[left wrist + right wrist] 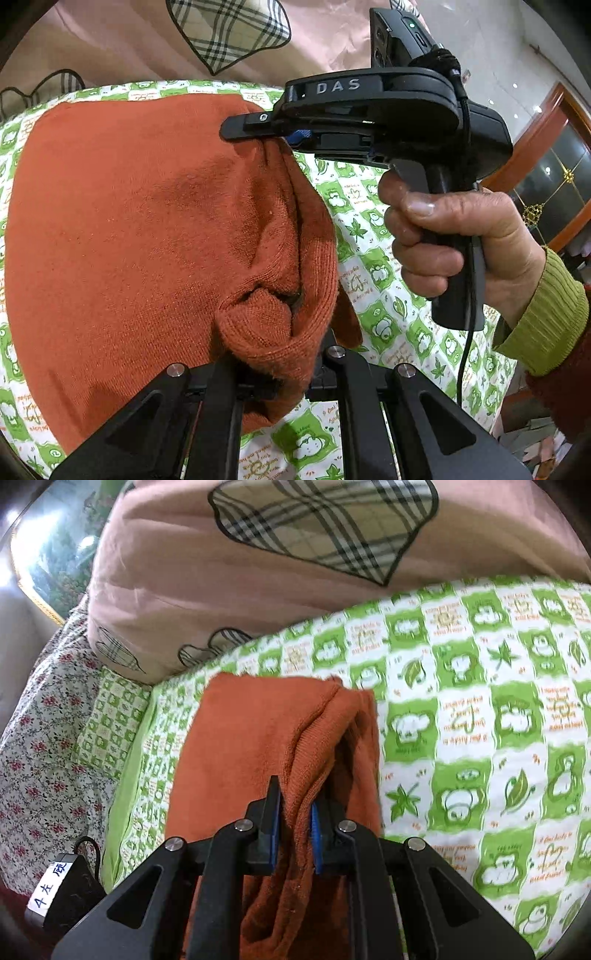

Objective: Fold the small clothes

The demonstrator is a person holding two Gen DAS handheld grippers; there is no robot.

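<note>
An orange knitted garment (129, 221) lies spread on a green-and-white patterned bed sheet (373, 236). My left gripper (280, 373) is shut on a bunched edge of the garment at its near right side. My right gripper (258, 129), held by a hand in a green cuff, pinches the garment's far right edge and lifts it. In the right wrist view the right gripper (295, 812) is shut on a fold of the orange garment (258, 738), with cloth between its blue pads (314, 827).
A pink quilt with plaid patches (258, 572) lies along the far side of the bed sheet (480, 720). A floral cloth (44, 746) lies at the left. A wooden door frame (535, 136) stands at the right.
</note>
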